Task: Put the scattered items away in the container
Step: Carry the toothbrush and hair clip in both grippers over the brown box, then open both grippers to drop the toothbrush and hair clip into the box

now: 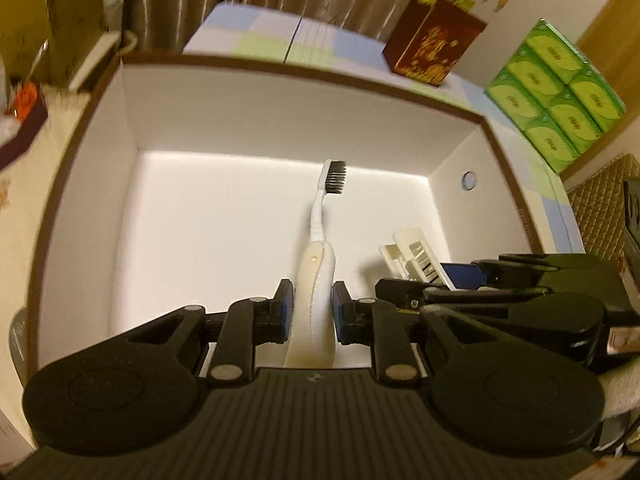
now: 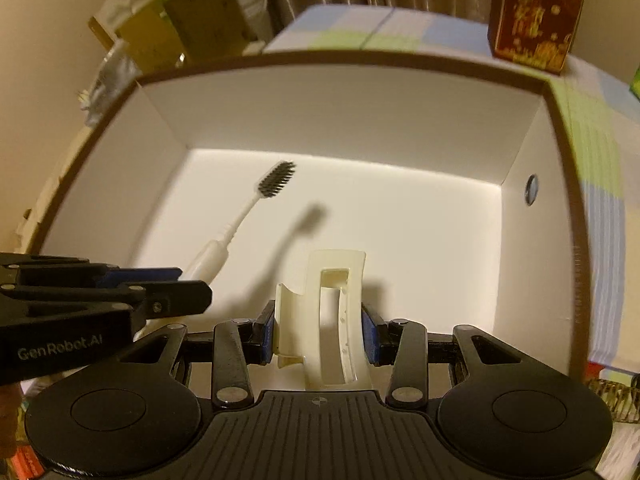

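A white box with a brown rim point(image 1: 280, 66) fills both views; it also shows in the right wrist view point(image 2: 360, 58). My left gripper point(image 1: 311, 308) is shut on a white toothbrush point(image 1: 320, 216) with dark bristles and holds it over the box floor, head pointing to the far wall. The toothbrush shows in the right wrist view point(image 2: 248, 208). My right gripper point(image 2: 319, 332) is shut on a cream hair claw clip point(image 2: 334, 312), held inside the box near the right wall. The clip also shows in the left wrist view point(image 1: 416, 258).
A dark red gift box point(image 1: 434, 38) stands on the checked cloth behind the container. Stacked green tissue packs point(image 1: 556, 88) are at the far right. Cardboard boxes point(image 2: 192, 20) and curtains are at the back left.
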Motion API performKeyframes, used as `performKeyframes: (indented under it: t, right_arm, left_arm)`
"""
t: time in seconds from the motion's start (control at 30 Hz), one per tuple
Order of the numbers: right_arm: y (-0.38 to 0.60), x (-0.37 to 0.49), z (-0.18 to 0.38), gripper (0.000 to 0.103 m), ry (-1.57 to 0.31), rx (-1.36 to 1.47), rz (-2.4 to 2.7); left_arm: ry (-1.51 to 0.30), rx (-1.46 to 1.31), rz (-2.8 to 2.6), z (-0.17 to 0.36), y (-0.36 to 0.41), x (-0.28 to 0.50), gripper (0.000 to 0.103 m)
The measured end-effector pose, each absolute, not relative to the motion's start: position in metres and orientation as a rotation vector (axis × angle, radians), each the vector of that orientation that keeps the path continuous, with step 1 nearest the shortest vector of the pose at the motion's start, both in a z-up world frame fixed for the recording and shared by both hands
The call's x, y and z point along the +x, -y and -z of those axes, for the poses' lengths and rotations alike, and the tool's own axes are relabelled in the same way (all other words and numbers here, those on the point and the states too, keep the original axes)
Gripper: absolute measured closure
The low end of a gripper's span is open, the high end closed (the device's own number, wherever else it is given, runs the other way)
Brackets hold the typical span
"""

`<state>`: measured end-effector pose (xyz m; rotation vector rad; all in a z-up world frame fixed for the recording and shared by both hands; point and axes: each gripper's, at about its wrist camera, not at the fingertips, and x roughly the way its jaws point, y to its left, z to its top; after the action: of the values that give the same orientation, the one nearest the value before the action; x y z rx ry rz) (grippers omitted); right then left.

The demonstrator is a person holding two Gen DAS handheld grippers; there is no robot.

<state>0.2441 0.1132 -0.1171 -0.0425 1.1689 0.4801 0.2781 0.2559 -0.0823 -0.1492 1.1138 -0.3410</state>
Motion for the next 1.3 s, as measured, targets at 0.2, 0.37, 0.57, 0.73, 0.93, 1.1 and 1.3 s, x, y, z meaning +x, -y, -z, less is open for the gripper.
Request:
performKeyframes:
  t: [0.2,0.37,0.57,0.73,0.93,1.1,1.3]
  right_arm:
    - [-0.117,0.252,0.126,0.064,-1.230,-0.058,-0.477]
    - [-0.115,0.251,0.122,0.047,-1.247,-0.054,-0.474]
    - [-0.105,0.241,0.112,0.031,-1.221,-0.063,-0.483]
    - [-0.103,0.230,0.104,0.023,-1.198,-0.082,-0.478]
    - [-0.108,0.222,0.097,0.017,-1.169,-0.089,-0.469]
    - [-0.107,0.210,0.089,0.012,-1.135,-0.098,-0.473]
    - [-0.108,0.191,0.074,0.010,-1.061,-0.146,-0.465]
  left_arm:
    - [-1.166,-0.120,0.327,0.099,-0.255,0.290,0.087]
    - [-1.194,-0.088,0.309,0.103,-0.256,0.295,0.087]
    - [-1.196,-0.064,0.272,0.101,-0.263,0.298,0.069]
    - [-1.183,-0.036,0.258,0.095,-0.268,0.293,0.057]
    - [-1.172,-0.022,0.251,0.086,-0.269,0.284,0.047]
    - [-1.150,0.000,0.240,0.077,-0.268,0.276,0.038]
    - [-1.106,0.014,0.235,0.061,-0.268,0.266,0.023]
